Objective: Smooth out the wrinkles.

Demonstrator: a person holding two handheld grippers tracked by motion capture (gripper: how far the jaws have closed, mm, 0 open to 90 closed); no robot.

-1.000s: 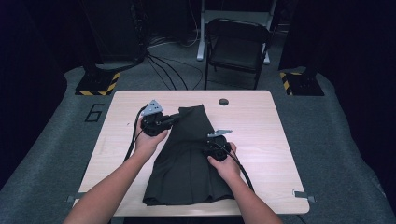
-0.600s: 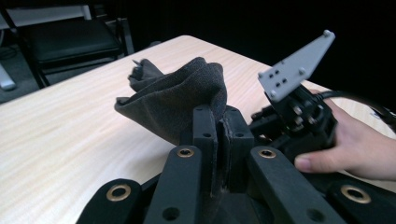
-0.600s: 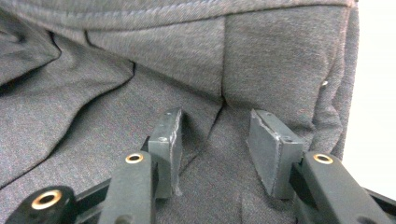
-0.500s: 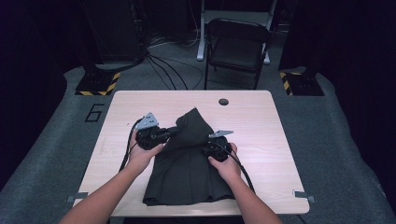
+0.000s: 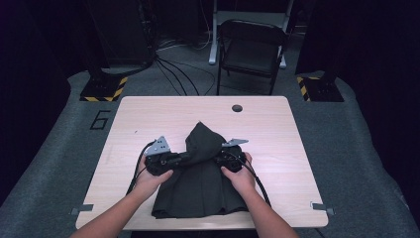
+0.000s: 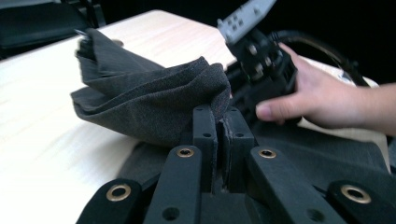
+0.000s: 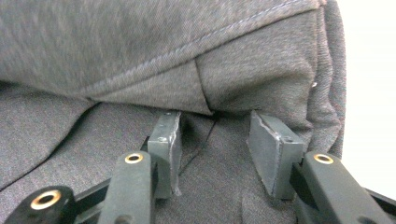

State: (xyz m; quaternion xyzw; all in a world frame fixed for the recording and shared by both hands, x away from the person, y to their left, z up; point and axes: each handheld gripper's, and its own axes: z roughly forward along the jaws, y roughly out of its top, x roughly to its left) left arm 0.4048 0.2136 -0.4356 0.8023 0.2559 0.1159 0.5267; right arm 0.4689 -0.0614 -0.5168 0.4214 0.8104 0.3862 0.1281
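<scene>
Pinching a raised fold of dark grey garment (image 6: 154, 105) between clenched left gripper (image 6: 219, 128) jaws | gaping half-wide, right gripper (image 7: 215, 140) at 3 o'clock of the fold, pads apart over cloth, nothing clamped | lying at centre of wooden table (image 5: 148, 114); peak lifted toward 12 o'clock; lower part flat toward 6 o'clock
</scene>
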